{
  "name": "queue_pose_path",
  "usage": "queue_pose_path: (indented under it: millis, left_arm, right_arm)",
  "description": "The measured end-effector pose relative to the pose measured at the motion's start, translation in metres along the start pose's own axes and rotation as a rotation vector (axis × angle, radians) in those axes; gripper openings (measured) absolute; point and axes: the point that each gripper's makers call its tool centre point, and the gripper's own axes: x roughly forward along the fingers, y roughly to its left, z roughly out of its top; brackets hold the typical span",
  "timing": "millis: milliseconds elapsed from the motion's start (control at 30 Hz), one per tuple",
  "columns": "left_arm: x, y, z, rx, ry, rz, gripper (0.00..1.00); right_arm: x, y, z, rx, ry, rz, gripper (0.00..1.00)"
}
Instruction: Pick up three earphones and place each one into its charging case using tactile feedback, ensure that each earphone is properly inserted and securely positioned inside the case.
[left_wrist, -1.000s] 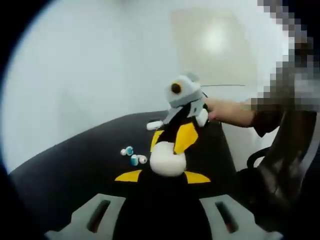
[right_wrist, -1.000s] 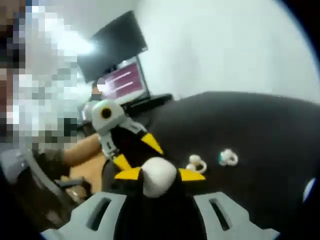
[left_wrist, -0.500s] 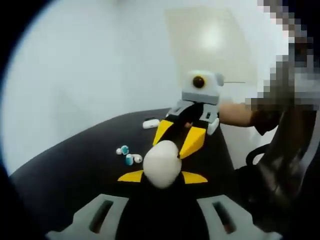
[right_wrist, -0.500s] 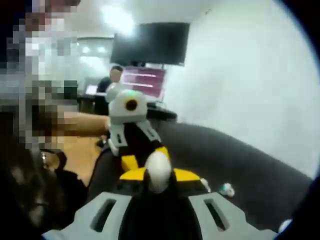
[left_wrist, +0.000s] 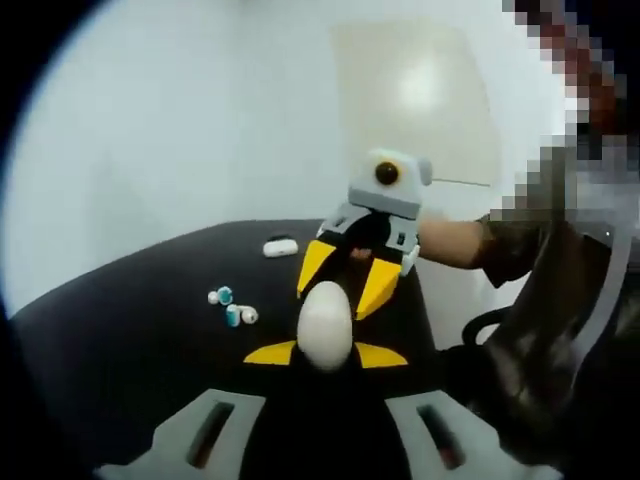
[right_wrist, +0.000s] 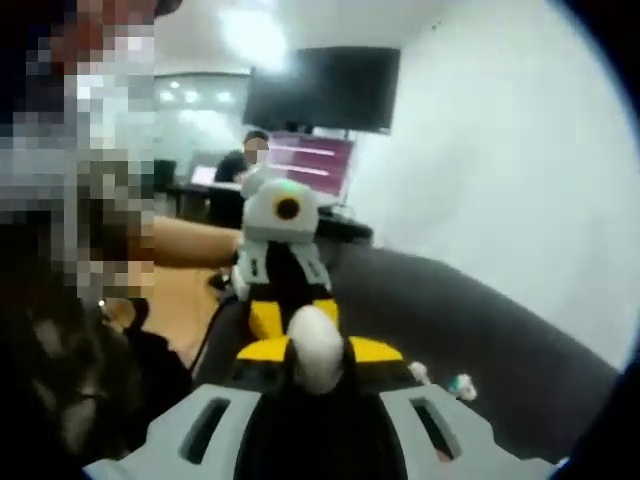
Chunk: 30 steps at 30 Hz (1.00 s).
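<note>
Meeting nose to nose above the black table (left_wrist: 120, 330), both grippers pinch the white charging case (left_wrist: 325, 327) — left gripper (left_wrist: 325, 350) clenched, right gripper (right_wrist: 316, 352) too. Earphones (left_wrist: 231, 306) wait far left; better steady the case before reaching.

On the table (left_wrist: 120, 330), two earphones (left_wrist: 232, 306) sit close together left of the charging case (left_wrist: 325, 328), with a third piece (left_wrist: 280, 247) lying farther back behind them.
</note>
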Motion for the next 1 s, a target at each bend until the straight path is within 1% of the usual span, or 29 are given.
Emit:
queue_pose_path:
  millis: [100, 133, 200, 333, 367, 400, 533, 600, 633, 667, 700, 767, 833, 933, 967, 1000]
  left_arm:
    - [-0.001, -0.001, -0.002, -0.006, 0.012, -0.007, 0.17]
    - [-0.001, -0.002, -0.002, -0.009, 0.017, -0.013, 0.17]
    - [-0.001, -0.005, -0.003, -0.009, 0.020, -0.030, 0.17]
    - [-0.001, -0.007, -0.003, -0.013, 0.024, -0.042, 0.17]
    - [-0.001, -0.007, -0.003, -0.013, 0.025, -0.043, 0.17]
    - [-0.001, -0.007, -0.003, -0.011, 0.024, -0.044, 0.17]
    - [-0.001, -0.007, -0.003, -0.013, 0.022, -0.042, 0.17]
    - [-0.001, -0.008, -0.003, -0.009, 0.021, -0.043, 0.17]
    - [-0.001, -0.008, -0.003, -0.008, 0.021, -0.043, 0.17]
    - [-0.001, -0.008, -0.003, -0.007, 0.022, -0.043, 0.17]
    - [-0.002, -0.008, -0.004, -0.006, 0.023, -0.044, 0.17]
    - [-0.002, -0.009, -0.004, -0.003, 0.025, -0.050, 0.17]
    - [-0.002, -0.011, -0.004, -0.002, 0.027, -0.060, 0.16]
    - [-0.002, -0.013, -0.003, 0.020, 0.024, -0.067, 0.16]
    - [-0.003, -0.014, -0.003, 0.037, 0.026, -0.070, 0.16]
    - [-0.003, -0.014, -0.003, 0.043, 0.026, -0.070, 0.16]
  right_arm:
    - [0.003, 0.002, 0.003, -0.025, 0.004, 0.014, 0.22]
    - [0.002, 0.003, 0.005, -0.005, 0.010, 0.029, 0.21]
    - [0.000, 0.007, 0.006, 0.070, 0.030, 0.062, 0.20]
    - [0.001, 0.005, 0.006, 0.113, 0.035, 0.072, 0.19]
    - [0.001, 0.006, 0.006, 0.113, 0.035, 0.076, 0.20]
    - [0.000, 0.007, 0.006, 0.079, 0.038, 0.094, 0.20]
    - [0.002, 0.010, 0.004, -0.038, 0.053, 0.118, 0.21]
    - [0.003, 0.012, 0.002, -0.108, 0.075, 0.127, 0.22]
    - [0.004, 0.013, 0.002, -0.094, 0.084, 0.128, 0.22]
    - [0.005, 0.012, 0.003, -0.099, 0.092, 0.132, 0.22]
    - [0.005, 0.014, 0.002, -0.026, 0.100, 0.140, 0.21]
    - [0.005, 0.012, 0.001, 0.030, 0.126, 0.153, 0.21]
    - [0.004, 0.012, -0.001, 0.136, 0.144, 0.176, 0.20]
    - [0.003, 0.011, -0.002, 0.255, 0.138, 0.195, 0.20]
    - [0.003, 0.012, 0.002, 0.356, 0.116, 0.207, 0.20]
    - [0.003, 0.009, 0.002, 0.455, 0.108, 0.214, 0.20]
